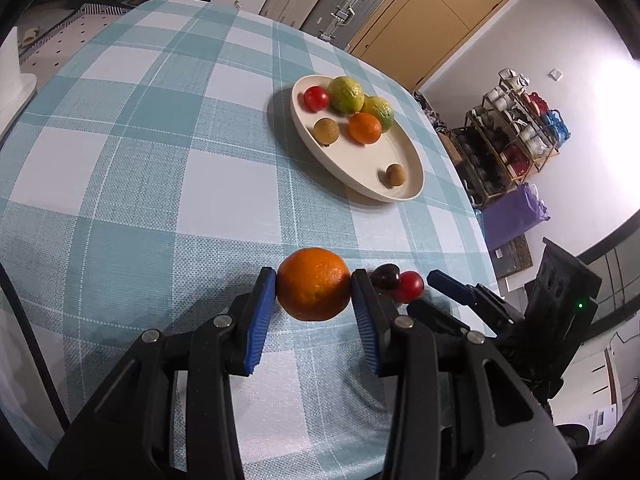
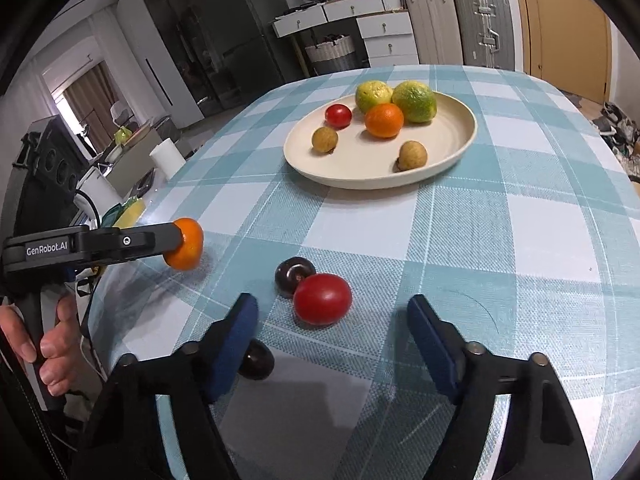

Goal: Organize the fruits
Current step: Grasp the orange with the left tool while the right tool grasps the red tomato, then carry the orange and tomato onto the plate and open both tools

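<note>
My left gripper (image 1: 314, 280) is shut on an orange (image 1: 314, 284) and holds it above the checked cloth; the right wrist view shows the same orange (image 2: 190, 252) at the left. My right gripper (image 2: 333, 306) is open, low over the table. A red tomato (image 2: 322, 299) lies between its fingertips, touching neither pad. A dark cherry (image 2: 294, 276) rests against the tomato's far side. A second cherry (image 2: 258, 360) sits beside the left finger. The cream plate (image 2: 360, 182) beyond holds two green citrus, an orange, a tomato and two brown longans.
The round table's checked cloth (image 1: 160, 140) has bare room left of the plate (image 1: 400, 196). A hand (image 2: 56, 356) grips the left tool's handle at the table's near left edge. Suitcases, drawers and a shelf rack stand beyond the table.
</note>
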Available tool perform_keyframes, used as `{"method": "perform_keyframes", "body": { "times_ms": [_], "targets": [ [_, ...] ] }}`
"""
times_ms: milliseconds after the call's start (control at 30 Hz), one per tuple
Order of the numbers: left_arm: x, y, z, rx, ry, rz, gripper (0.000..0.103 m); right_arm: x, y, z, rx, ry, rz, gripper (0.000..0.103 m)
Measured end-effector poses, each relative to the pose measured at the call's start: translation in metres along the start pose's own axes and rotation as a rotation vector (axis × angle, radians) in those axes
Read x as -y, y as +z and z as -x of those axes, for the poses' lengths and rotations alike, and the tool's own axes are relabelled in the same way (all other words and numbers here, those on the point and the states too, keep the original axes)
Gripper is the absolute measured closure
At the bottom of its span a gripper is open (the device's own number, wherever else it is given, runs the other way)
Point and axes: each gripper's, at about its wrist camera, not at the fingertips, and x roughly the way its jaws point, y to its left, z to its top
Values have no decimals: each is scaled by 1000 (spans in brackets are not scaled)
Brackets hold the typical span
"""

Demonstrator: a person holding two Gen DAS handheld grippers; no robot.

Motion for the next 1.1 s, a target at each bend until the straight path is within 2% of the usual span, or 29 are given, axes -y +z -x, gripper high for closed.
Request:
{"method": "perform_keyframes", "body": {
  "times_ms": [100,167,333,667,867,967,1100],
  "targets": [
    [0,0,-2,-4,3,4,68,-4,1,-3,0,-4,21,38],
    [1,-1,-3,-10,7,5,68,-7,1,-7,-14,7,36,57],
    [6,-1,-3,-10,23,-9,67,-11,-1,-12,-26,28,58,72],
    [25,5,-8,-4,60,-48,67,12,0,10,41,37,-12,72],
    [41,11,-18,-16,47,-77,67,24,6,24,84,42,-31,72],
    [50,16,-20,3,81,-114,67,32,12,27,96,72,-68,72],
    [56,26,-23,11,78,-130,67,39,21,29,113,86,-95,72]
  ]
}}
